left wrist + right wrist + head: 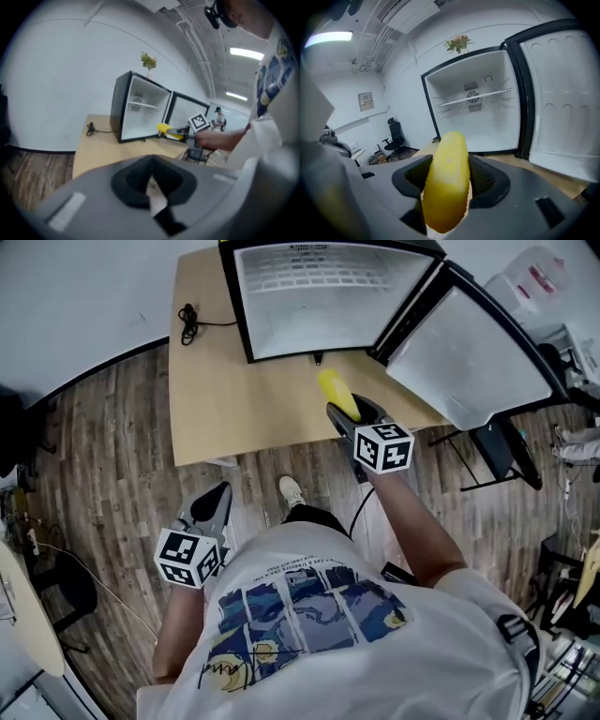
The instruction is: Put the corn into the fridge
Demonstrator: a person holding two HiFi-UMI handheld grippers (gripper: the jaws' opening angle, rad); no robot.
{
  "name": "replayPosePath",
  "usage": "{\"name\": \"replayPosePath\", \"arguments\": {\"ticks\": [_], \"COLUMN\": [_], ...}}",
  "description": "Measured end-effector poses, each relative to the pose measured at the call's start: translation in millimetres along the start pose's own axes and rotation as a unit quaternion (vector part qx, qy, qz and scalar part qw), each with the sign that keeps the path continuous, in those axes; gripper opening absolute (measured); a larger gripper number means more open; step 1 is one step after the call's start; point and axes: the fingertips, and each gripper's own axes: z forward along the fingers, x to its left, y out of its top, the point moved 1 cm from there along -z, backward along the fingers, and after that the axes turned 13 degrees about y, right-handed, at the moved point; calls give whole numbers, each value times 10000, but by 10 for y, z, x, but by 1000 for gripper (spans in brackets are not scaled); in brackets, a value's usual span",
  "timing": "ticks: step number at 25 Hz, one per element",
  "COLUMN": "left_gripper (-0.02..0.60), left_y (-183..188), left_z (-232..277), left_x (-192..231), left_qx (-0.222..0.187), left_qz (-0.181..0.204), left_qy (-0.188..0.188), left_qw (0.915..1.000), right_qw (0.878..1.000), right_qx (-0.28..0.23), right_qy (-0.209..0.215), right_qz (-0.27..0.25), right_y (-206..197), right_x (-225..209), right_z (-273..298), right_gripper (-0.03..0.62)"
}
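A yellow corn cob (337,394) (447,180) is clamped between the jaws of my right gripper (354,416), which is shut on it and held above the wooden table (234,399), just in front of the fridge. The small black fridge (319,296) (476,117) stands on the table with its door (473,357) swung wide to the right; its white inside with one wire shelf (474,99) holds nothing. My left gripper (211,507) hangs low beside the person's body over the floor, its jaws shut with nothing in them. The left gripper view also shows the corn (166,130) and the fridge (140,112).
A black cable (190,322) lies on the table's back left corner. A black chair (502,451) stands under the open door, right of the table. An office chair (395,133) stands farther off. Wooden floor (103,446) surrounds the table.
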Motion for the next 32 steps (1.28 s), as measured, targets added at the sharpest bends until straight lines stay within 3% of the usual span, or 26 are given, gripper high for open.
{"name": "replayPosePath", "arguments": {"ticks": [8, 16, 25, 32], "left_gripper": [9, 9, 9, 9], "left_y": [292, 452, 396, 338], "left_z": [457, 473, 419, 376], "left_x": [100, 398, 632, 711], "left_qx": [-13, -7, 230, 416], "left_qz": [-130, -308, -438, -483], "left_qy": [376, 1062, 1612, 1815], "left_qw": [9992, 9939, 9857, 9813], "right_qw": [9996, 9985, 9940, 9908], "right_qx": [93, 216, 383, 497], "right_qy": [-203, -467, -933, -1202], "right_qz": [-151, -210, -419, -360], "right_y": [382, 661, 796, 785], "right_x": [-934, -1575, -2131, -2382], "right_z": [852, 1555, 2162, 2459], "right_gripper": [239, 239, 239, 239]}}
